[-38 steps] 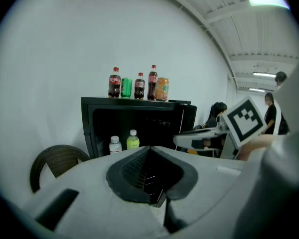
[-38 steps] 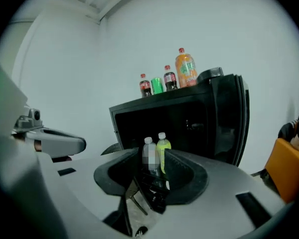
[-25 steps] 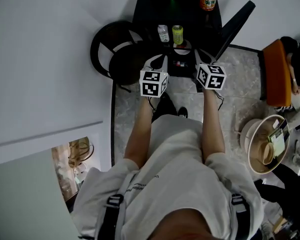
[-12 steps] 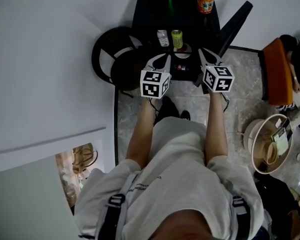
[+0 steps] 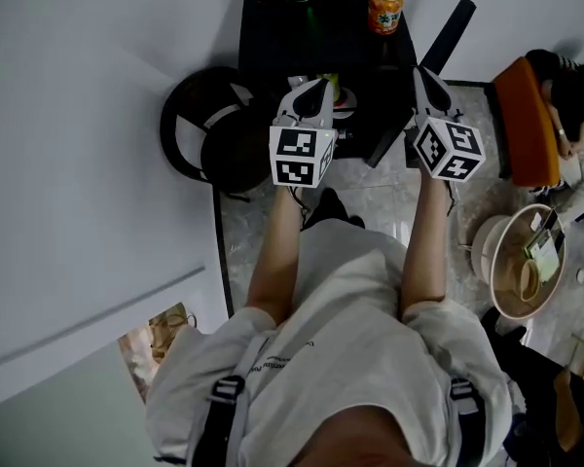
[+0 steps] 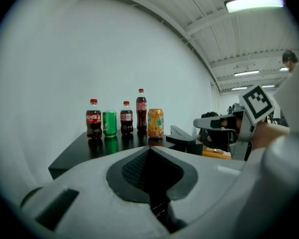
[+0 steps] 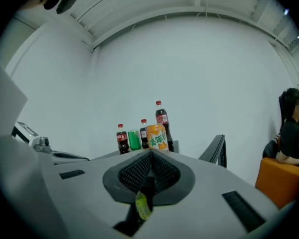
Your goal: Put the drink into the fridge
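With left gripper [image 5: 314, 100] and right gripper [image 5: 426, 90] both pinched shut on nothing, that orange can [image 5: 384, 8] looks light, slick, dentable, best squeezed gently around its middle.

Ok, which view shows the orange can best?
The left gripper view: the orange can stands whole, side-on, on the black table. The head view catches it small, from above; in the right gripper view the right claw hides its bottom.

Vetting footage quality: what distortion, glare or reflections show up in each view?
Head view: evenly lit, wide-angle bending. Left gripper view: fisheye with black corners, ceiling lamp blown out, drinks mirrored in the glossy table. Right gripper view: same fisheye, ceiling lines bowed.
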The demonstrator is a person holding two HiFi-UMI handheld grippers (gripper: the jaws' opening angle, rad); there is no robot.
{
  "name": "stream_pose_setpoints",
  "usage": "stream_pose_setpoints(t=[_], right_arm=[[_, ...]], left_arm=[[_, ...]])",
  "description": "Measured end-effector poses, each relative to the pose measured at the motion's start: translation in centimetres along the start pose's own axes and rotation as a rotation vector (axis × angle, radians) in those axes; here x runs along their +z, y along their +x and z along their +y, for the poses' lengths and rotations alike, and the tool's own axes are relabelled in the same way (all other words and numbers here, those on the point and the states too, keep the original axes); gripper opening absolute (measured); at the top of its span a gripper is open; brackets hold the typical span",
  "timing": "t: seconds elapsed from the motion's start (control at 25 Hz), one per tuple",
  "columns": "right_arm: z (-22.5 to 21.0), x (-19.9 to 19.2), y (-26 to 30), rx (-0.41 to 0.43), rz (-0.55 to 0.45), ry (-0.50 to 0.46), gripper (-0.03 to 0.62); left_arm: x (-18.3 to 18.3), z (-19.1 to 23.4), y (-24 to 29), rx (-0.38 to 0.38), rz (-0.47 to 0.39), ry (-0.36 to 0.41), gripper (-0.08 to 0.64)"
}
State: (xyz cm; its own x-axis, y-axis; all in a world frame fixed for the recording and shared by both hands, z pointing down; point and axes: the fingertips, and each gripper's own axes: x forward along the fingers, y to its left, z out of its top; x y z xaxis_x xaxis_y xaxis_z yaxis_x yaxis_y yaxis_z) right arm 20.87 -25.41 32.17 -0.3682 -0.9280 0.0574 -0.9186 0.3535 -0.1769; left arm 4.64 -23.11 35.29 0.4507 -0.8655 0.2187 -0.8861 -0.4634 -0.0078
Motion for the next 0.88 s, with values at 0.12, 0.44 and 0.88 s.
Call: stream_pose_setpoints(t=[0.12, 0.44, 0.88], right_arm=[[-0.3, 1.1, 1.4, -0.029, 0.003, -0.016, 0.008], [-0.1, 2.8, 6.2, -0.090, 0.017, -0.044, 0.030], [-1.9, 2.3, 13.3, -0.204, 0.169, -0.098, 0.369]], left_arm=[[1.4, 0.8, 1.9, -0.031, -0.009, -0.010, 0.008], [6.4, 3.5, 6.3, -0.092, -0.084, -0.008, 0.009], [10.8, 7.1, 9.4, -0.131, -0.193, 0.003, 0.009]])
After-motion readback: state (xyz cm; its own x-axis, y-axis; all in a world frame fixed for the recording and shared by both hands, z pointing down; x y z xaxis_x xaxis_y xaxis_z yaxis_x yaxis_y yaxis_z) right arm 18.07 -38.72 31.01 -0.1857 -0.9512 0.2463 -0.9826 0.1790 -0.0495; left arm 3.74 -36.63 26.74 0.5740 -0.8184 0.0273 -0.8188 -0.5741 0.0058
